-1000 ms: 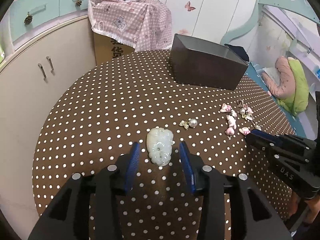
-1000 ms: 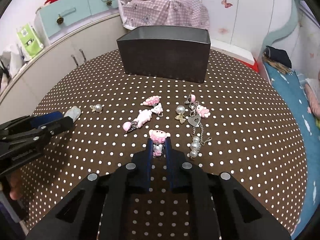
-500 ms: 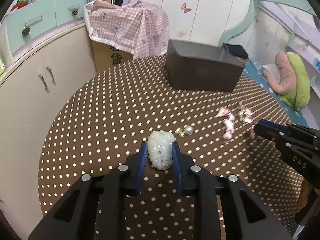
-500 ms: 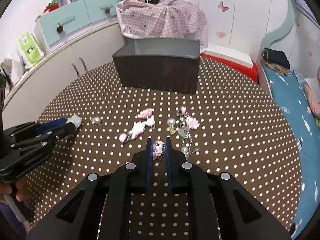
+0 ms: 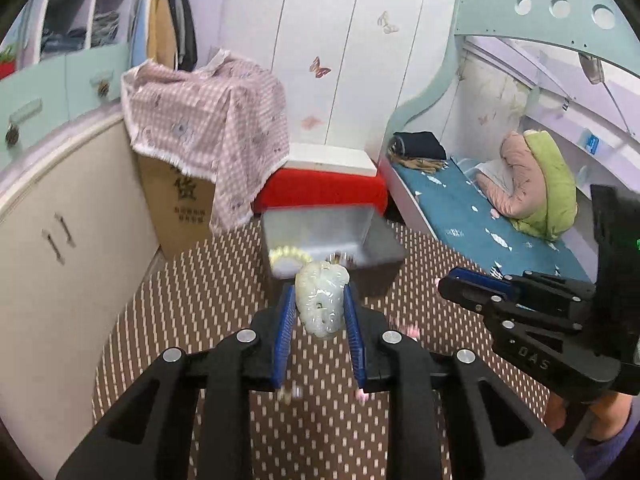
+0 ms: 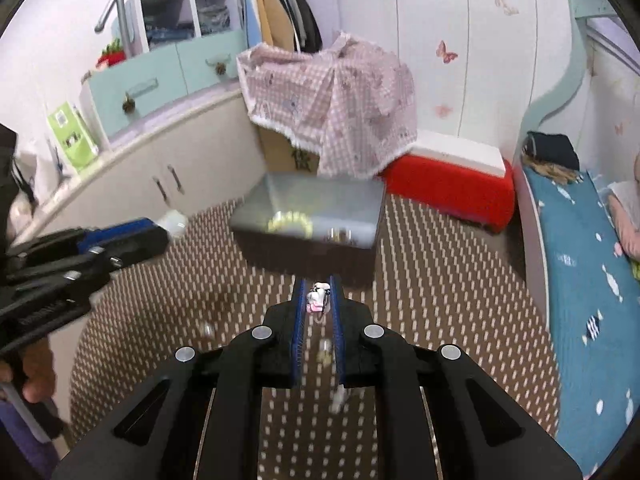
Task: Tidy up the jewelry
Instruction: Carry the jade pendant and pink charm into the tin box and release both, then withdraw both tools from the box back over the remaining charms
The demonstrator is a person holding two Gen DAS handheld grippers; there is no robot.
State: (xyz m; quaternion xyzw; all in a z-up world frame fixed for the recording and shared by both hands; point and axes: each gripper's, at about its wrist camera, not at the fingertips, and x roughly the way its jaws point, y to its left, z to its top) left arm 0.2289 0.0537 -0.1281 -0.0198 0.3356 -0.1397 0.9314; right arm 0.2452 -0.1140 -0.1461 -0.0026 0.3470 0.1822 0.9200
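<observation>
**Both tongs carried jewelry above the dotted table**

Nearest the left wrist camera, the left gripper (image 5: 320, 312) was pinching a pale green jade pendant (image 5: 321, 300) between its blue pads (image 5: 285, 332), the carved piece standing upright and poking out past the fingertips. In the right wrist view the right gripper (image 6: 318, 300) had its blue pads nearly pressed together on a small pink and white charm (image 6: 316, 300), held near the fingertips with a bit of metal ring showing at its top.

Below both tools lay the brown tablecloth with white dots (image 5: 192, 300), blurred by motion. A few loose pieces stayed on it, seen only as smears: pink bits (image 5: 404, 330) just right of the left gripper and pearl-like spots (image 6: 326, 350) under the right gripper; their exact shapes could not be told.

Each tool showed in the other's camera. The right gripper appeared at the right edge of the left view, and the left gripper at the left edge of the right view, with a pale tip of the pendant peeking beyond its fingers and a hand (image 6: 38, 376) on its handle.

Farther along the table stood the dark open box (image 6: 308, 216), with a ring of yellowish beads (image 6: 290, 220) lying inside it. Both held pieces were in the air, short of the box.

Beyond the table were a pink checked cloth (image 5: 208, 120) draped over a cardboard carton, a red bench (image 6: 448, 188), and white wardrobe doors with butterfly stickers.
</observation>
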